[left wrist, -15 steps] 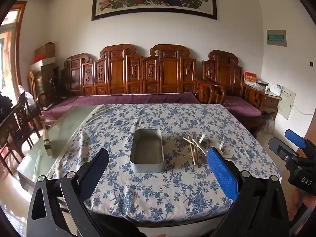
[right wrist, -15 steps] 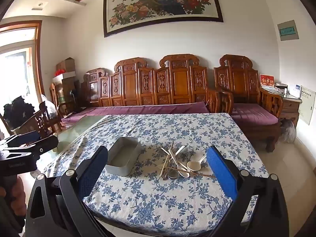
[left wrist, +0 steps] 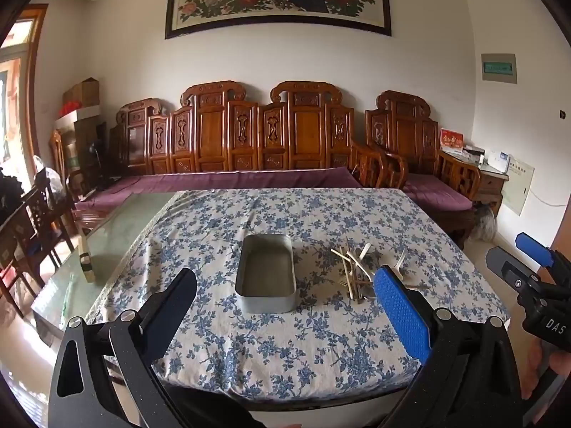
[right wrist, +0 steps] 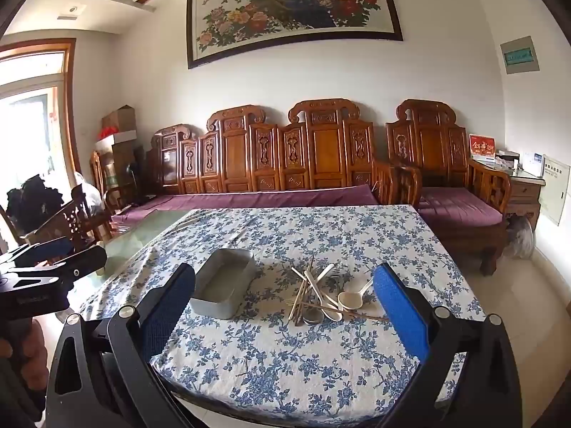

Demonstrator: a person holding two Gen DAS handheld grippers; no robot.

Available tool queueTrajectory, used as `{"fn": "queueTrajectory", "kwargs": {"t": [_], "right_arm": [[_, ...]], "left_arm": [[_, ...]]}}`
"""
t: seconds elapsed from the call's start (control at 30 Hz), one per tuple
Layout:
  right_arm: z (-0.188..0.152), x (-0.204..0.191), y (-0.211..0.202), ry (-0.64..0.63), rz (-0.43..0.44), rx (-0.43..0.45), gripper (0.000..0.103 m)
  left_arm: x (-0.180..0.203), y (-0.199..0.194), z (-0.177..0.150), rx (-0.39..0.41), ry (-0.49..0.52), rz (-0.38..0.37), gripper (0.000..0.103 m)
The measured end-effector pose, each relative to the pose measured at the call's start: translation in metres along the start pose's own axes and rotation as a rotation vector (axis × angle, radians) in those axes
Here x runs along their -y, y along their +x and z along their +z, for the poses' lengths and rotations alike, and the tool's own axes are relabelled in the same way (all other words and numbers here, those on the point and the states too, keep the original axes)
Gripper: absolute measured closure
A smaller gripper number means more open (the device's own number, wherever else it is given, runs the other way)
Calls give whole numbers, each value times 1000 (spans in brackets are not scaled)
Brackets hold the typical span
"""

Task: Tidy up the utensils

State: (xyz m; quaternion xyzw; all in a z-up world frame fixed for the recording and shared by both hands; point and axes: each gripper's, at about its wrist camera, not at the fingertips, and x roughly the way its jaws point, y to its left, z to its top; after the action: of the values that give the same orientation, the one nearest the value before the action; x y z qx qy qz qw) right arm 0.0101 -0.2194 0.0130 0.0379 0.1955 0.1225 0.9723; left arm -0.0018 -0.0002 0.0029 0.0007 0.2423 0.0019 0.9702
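Blue-padded left gripper [left wrist: 285,306] and right gripper [right wrist: 285,306] hover, jaws wide.

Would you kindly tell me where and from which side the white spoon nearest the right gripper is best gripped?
Probably grip the white spoon by its slim handle, coming from above with the right gripper: the handle angles up clear of the pile, while the bowl is wide.

the near half of the flowered tablecloth [left wrist: 285,349] lies bare, open to either gripper; a metal tin [left wrist: 266,278] stands mid-table, a tangled heap of utensils [right wrist: 321,296] just beside it on its right, with a narrow strip of cloth between; beyond both the cloth runs clear to the carved wooden bench [left wrist: 249,142] behind.
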Motion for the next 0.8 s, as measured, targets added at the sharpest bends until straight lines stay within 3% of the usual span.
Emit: {"fn": "queueTrajectory", "kwargs": {"t": [0.8], "right_arm": [[0, 0, 1, 0, 1, 0, 3]], "left_arm": [[1, 1, 1, 3, 7, 2, 6]]}}
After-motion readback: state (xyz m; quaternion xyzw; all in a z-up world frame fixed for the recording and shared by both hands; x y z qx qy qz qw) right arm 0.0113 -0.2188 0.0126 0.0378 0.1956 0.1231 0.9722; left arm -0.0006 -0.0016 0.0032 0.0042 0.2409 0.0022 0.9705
